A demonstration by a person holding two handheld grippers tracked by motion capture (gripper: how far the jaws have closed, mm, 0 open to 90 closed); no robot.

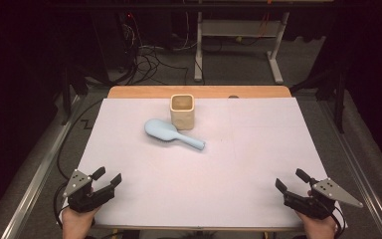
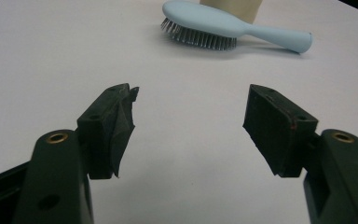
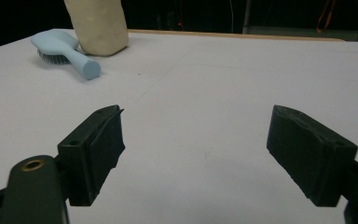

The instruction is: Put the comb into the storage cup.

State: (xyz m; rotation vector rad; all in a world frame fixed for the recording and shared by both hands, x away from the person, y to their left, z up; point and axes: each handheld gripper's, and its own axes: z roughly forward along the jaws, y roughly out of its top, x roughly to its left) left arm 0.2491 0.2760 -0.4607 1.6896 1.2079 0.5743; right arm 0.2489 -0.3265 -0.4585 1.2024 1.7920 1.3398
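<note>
White table (image 1: 258,149): unmarked blue hairbrush (image 1: 173,134), beige cup (image 1: 182,111).

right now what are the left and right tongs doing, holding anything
left tongs: open, holding nothing.
right tongs: open, holding nothing.

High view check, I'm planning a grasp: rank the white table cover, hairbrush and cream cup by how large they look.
1. White table cover, largest by far.
2. Light blue hairbrush, longer than the cup.
3. Cream square cup, smallest, though close to the brush.
</note>
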